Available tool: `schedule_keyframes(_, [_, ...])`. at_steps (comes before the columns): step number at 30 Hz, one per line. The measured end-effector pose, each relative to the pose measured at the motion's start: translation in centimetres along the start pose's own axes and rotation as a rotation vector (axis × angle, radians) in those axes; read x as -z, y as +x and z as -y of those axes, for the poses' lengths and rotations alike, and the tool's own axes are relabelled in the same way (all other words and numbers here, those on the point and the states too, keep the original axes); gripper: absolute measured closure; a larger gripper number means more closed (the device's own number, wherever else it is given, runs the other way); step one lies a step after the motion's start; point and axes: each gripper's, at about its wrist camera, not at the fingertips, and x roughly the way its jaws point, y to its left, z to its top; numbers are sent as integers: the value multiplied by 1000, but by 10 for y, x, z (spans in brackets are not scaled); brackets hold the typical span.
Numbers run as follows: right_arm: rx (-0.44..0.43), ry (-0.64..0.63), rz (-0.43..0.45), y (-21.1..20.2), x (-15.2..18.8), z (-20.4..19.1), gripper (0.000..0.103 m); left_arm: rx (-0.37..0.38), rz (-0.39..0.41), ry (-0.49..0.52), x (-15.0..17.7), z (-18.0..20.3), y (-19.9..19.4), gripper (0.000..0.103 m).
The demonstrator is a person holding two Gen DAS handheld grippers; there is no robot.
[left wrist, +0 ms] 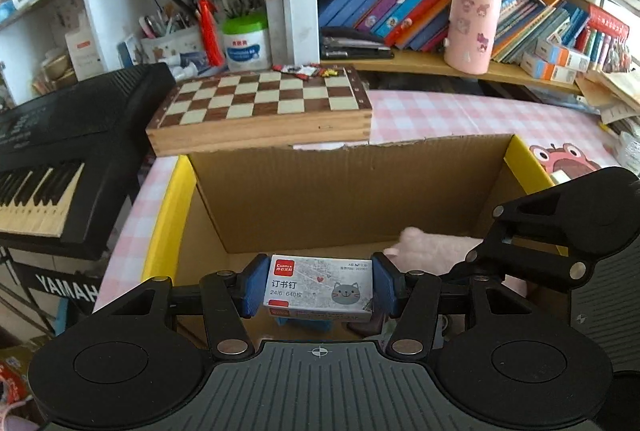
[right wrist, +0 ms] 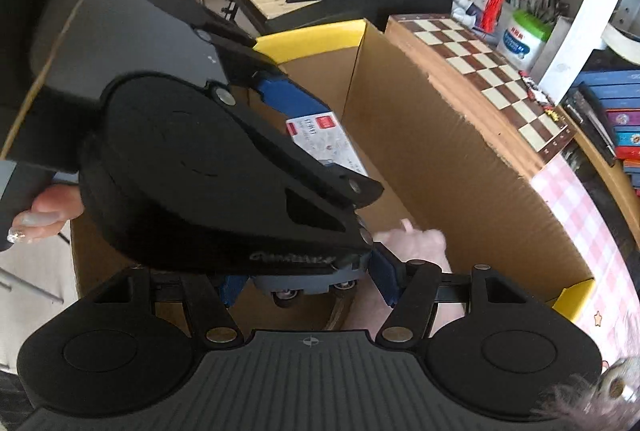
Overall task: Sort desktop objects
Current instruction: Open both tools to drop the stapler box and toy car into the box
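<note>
Inside box rim (left wrist: 168, 215), tongs-gripped staples (left wrist: 318, 287)

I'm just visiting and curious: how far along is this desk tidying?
Partly done, it seems. A pink plush item already lies in the cardboard box. In hand: the left gripper clamps a box of staples over the open box, not yet released. The right gripper seems to grip a small wheeled thing, partly hidden. Left: dropping both in; whatever else remains on the desk is out of view.
</note>
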Motion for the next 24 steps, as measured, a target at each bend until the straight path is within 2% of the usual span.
schedule_keyframes(5, [-27, 31, -7, 0, 2, 3, 42, 14, -2, -26, 0, -3, 0, 45])
schedule_keyframes(7, [-27, 32, 4, -2, 3, 3, 40, 23, 3, -37, 0, -5, 0, 29])
schedule_keyframes(11, [-19, 29, 17, -4, 3, 2, 35, 15, 23, -32, -3, -3, -5, 12])
schedule_keyframes(14, [-9, 33, 40, -8, 4, 2, 27, 8, 48, -44, -3, -3, -13, 9])
schedule_keyframes(16, [8, 40, 64, -12, 5, 2, 23, 2, 60, -57, -2, -4, -19, 2])
schedule_keyframes(20, [53, 85, 83, -16, 9, 0, 21, -21, 91, -65, -1, -6, -32, 1])
schedule_keyframes(24, [104, 136, 128, -28, 15, -1, 21, 21, 134, -101, 0, -11, -47, 0])
